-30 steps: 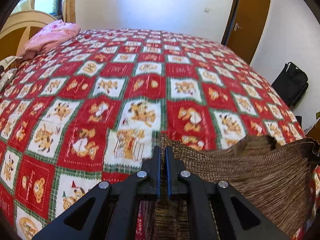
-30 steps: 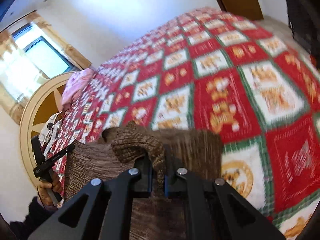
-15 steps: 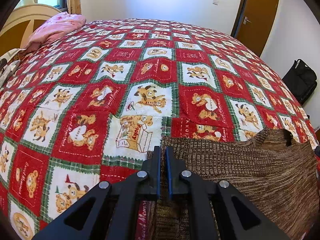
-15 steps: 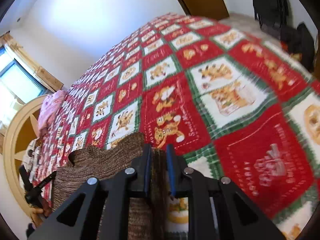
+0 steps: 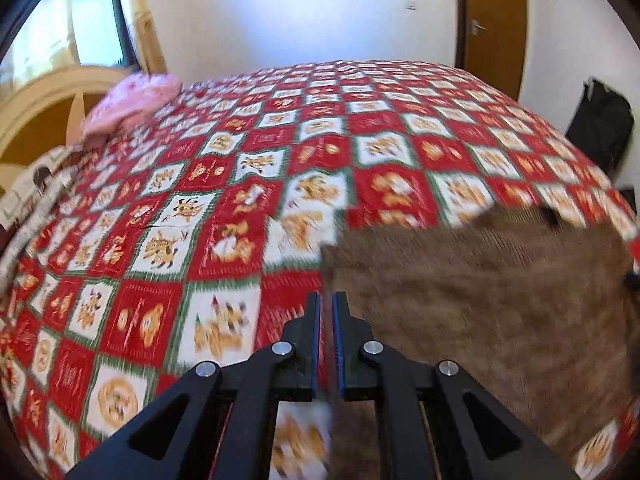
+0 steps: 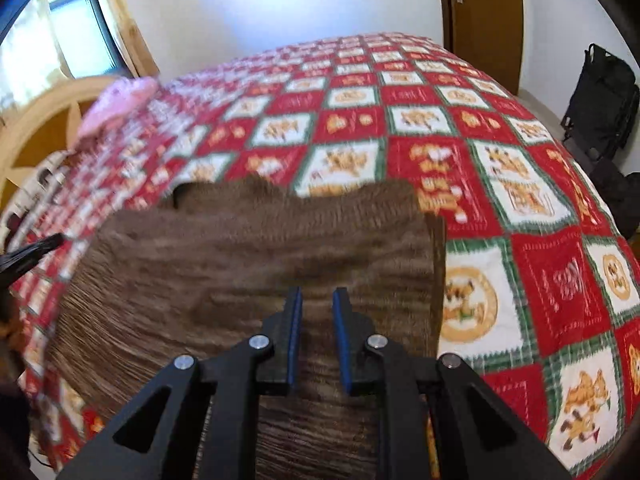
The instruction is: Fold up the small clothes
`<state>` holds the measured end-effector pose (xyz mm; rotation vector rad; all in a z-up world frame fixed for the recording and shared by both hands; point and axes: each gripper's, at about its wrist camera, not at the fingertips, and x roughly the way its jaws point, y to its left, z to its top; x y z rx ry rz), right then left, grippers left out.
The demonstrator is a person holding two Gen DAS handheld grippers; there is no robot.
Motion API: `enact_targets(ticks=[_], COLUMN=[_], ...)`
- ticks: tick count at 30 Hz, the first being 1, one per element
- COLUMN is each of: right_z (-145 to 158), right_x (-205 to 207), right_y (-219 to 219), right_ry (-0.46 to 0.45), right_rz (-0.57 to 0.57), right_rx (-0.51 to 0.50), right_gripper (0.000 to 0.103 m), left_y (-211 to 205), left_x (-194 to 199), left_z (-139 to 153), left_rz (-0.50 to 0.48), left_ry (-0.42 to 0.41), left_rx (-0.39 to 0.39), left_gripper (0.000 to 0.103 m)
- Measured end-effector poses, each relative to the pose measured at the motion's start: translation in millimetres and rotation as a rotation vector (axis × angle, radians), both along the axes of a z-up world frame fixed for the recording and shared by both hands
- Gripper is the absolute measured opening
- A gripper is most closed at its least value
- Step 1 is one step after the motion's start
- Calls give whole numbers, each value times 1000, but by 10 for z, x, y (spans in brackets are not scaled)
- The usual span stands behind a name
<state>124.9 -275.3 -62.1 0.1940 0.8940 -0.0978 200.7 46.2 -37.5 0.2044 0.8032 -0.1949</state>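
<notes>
Left wrist view shows the left gripper low at six o'clock, its blue-lined fingers drawn close with only a thin slit between them. A blurred strip of fabric seems to run through that slit, but the motion smear is too heavy to settle it, so I cannot tell whether this gripper is clamped on cloth or merely closed. The brown knit garment lies spread on the red, white and green patchwork bedspread, filling the area from four to five o'clock, its left edge just beside the fingers. A pink pillow sits at ten o'clock near the curved wooden headboard. A wooden door stands at one o'clock, and a black bag rests against the wall at three o'clock.

Right wrist view shows the right gripper at six o'clock with its jaws parted and released, nothing between the blue pads. It hovers over the brown knit garment, which lies flat on the patchwork bedspread from the centre out toward eight o'clock, with its far edge uneven. At nine o'clock, the black tip of the other tool reaches the garment's left edge.
</notes>
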Motion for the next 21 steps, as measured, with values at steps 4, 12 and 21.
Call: enact_targets(ticks=[4, 12, 21], right_z=[-126, 155, 62], right_x=[-173, -763, -842], right_y=[-103, -63, 746], right_ry=[33, 7, -8], right_rz=[-46, -201, 26], right_rx=[-50, -94, -20], right_gripper=[19, 29, 36], left_y=[-56, 80, -249], left_x=[-246, -390, -714], left_z=[-248, -231, -314], left_rz=[-26, 23, -34], left_ry=[46, 41, 61], left_rx=[14, -6, 19], left_gripper=[6, 14, 15])
